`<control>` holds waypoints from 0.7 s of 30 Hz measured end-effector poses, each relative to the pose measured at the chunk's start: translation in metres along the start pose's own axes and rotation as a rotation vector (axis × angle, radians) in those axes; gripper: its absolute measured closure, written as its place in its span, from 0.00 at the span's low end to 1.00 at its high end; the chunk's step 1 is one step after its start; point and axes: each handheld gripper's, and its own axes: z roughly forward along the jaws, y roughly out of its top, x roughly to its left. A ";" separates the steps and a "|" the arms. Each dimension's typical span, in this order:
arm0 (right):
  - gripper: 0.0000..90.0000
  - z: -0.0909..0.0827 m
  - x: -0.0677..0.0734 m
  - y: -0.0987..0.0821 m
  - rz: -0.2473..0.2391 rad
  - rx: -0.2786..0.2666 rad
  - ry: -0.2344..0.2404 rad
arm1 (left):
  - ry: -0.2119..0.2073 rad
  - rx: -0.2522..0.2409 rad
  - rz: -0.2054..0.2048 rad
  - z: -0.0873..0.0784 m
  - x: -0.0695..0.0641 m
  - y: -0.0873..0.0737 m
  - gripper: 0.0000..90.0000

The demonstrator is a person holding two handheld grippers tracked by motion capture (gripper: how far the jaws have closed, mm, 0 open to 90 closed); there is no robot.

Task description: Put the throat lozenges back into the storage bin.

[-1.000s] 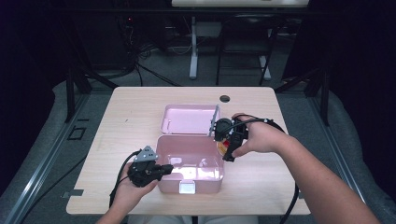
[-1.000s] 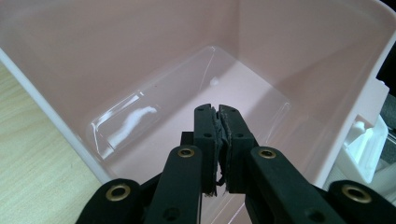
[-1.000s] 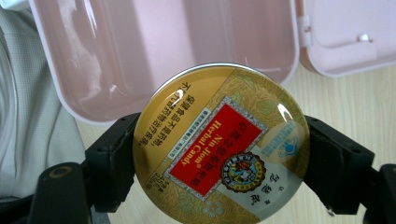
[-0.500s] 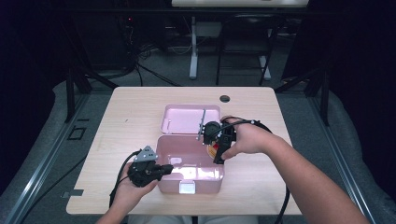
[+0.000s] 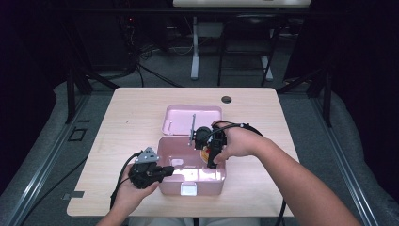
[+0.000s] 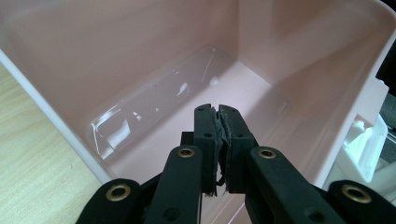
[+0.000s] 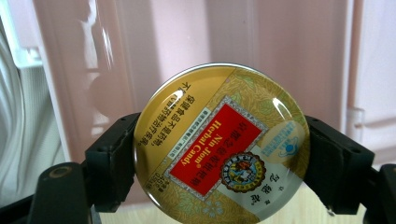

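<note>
The right gripper [image 5: 210, 153] grasps a round herbal candy tin [image 7: 220, 142] by its rim, one jaw on each side, and holds it just above the far right corner of the open pink box [image 5: 190, 187], whose lid [image 5: 192, 119] lies flat behind it. The left gripper [image 6: 219, 140] is clenched with nothing between its pads, resting at the box's left wall as if to steady it. To do this step well, the tin should probably go down level and close to the box floor before the jaws let go, kept off the right wall so it does not tip or roll on its edge. From the high view, the right hand [image 5: 237, 141] covers most of the tin, so its height over the floor is hard to judge; a clear tray-like insert [image 6: 154, 105] on the box floor is faint.
</note>
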 end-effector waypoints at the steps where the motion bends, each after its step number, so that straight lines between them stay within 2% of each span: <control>1: 0.22 0.001 0.000 0.001 0.003 -0.002 0.006 | 0.000 0.000 0.000 0.000 0.000 0.000 0.96; 21: 0.22 0.031 0.001 0.006 -0.002 0.010 0.022 | 0.000 -0.001 -0.001 0.000 0.000 0.000 0.96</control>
